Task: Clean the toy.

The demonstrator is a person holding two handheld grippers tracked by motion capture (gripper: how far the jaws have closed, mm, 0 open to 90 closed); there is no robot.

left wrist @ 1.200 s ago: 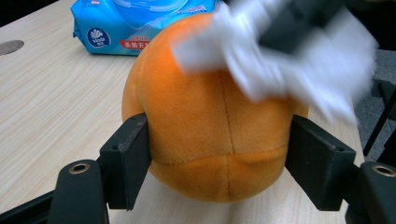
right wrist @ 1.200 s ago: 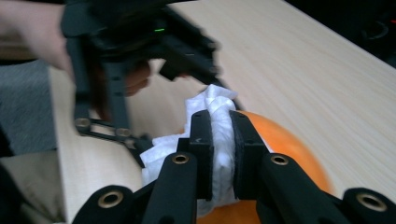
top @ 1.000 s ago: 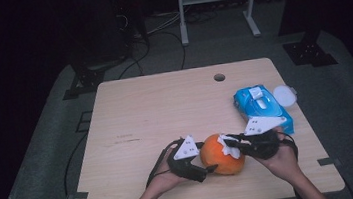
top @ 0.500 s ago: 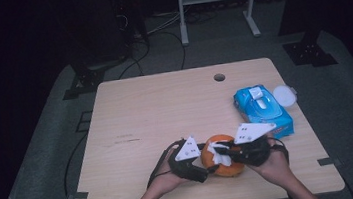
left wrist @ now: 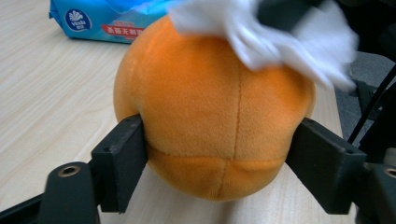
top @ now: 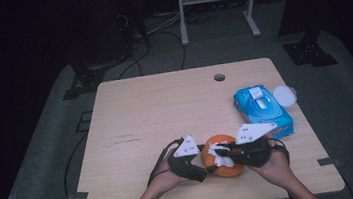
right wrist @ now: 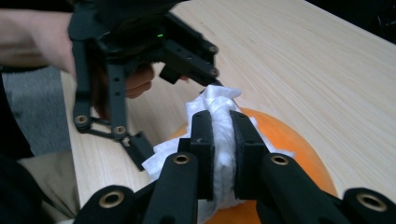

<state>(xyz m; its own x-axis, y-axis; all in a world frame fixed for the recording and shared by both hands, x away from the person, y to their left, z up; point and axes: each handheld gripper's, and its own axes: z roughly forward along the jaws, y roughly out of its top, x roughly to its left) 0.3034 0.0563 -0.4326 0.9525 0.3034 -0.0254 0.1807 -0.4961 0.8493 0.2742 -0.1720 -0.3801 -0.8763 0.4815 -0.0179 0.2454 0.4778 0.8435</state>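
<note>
An orange plush ball (left wrist: 219, 116) rests on the wooden table (top: 165, 111) near its front edge. My left gripper (left wrist: 222, 154) is shut on it: both black pads press into its lower sides, and the jaws have just been closing. A crumpled white wipe (right wrist: 219, 100) lies on top of the ball (right wrist: 289, 135), pinched between the jaws of my right gripper (right wrist: 222, 126), which is shut on it. From the high view, the left gripper (top: 207, 164) holds the ball (top: 230, 170) from the left and the right gripper (top: 223, 150) reaches over it from the right.
A blue pack of wet wipes (top: 261, 110) lies at the table's right side, with a round white lid (top: 285, 95) beside it. A cable hole (top: 219, 77) sits near the far edge. Dark floor, cables and a metal stand lie beyond the table.
The right gripper with the wipe has shifted a little to the left across the top of the ball. The left hand has stayed where it was.
</note>
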